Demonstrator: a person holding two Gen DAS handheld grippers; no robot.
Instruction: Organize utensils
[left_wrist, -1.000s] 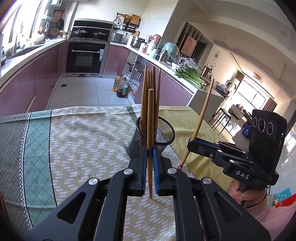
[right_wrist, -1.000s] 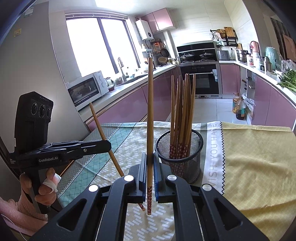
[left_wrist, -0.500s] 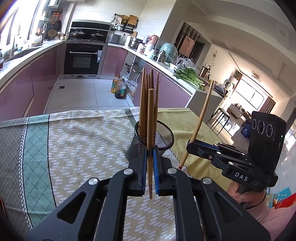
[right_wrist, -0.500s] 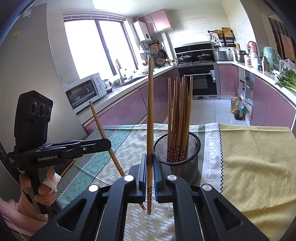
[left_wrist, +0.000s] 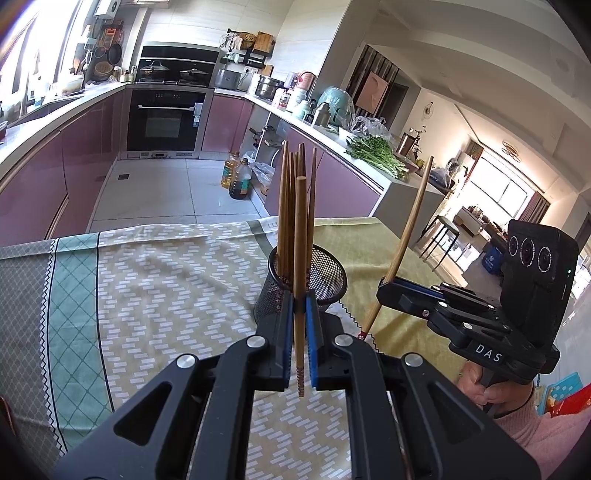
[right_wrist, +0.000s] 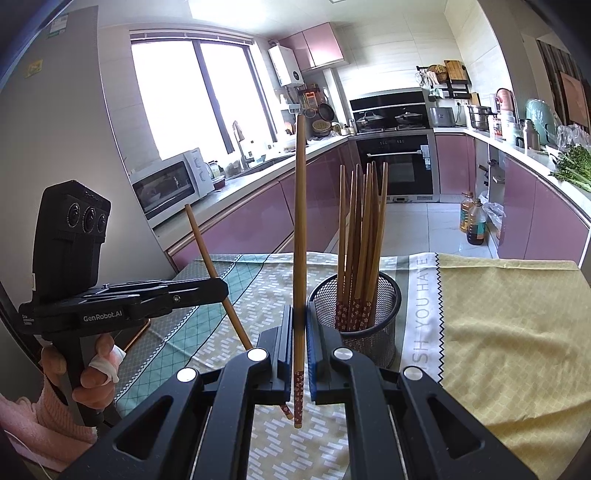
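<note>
Black left tongs (right_wrist: 216, 291): "GenRobot.AI" | right tongs (left_wrist: 386, 291): "DAS" | cloth (right_wrist: 424, 306): "YOU HAVE"

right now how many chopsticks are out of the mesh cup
2. One chopstick stands upright, clamped in the left gripper. The other chopstick is clamped in the right gripper. The rest stand in the mesh cup; none show on the tablecloth, though the grippers hide some.

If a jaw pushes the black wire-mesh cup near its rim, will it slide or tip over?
The black wire-mesh cup probably tips rather than slides: the tall wooden chopsticks stand well above its rim, likely raising the weight. The patterned tablecloth under it looks soft and may catch the base. Open mesh suggests the cup is light, so even a gentle push may move it.
</note>
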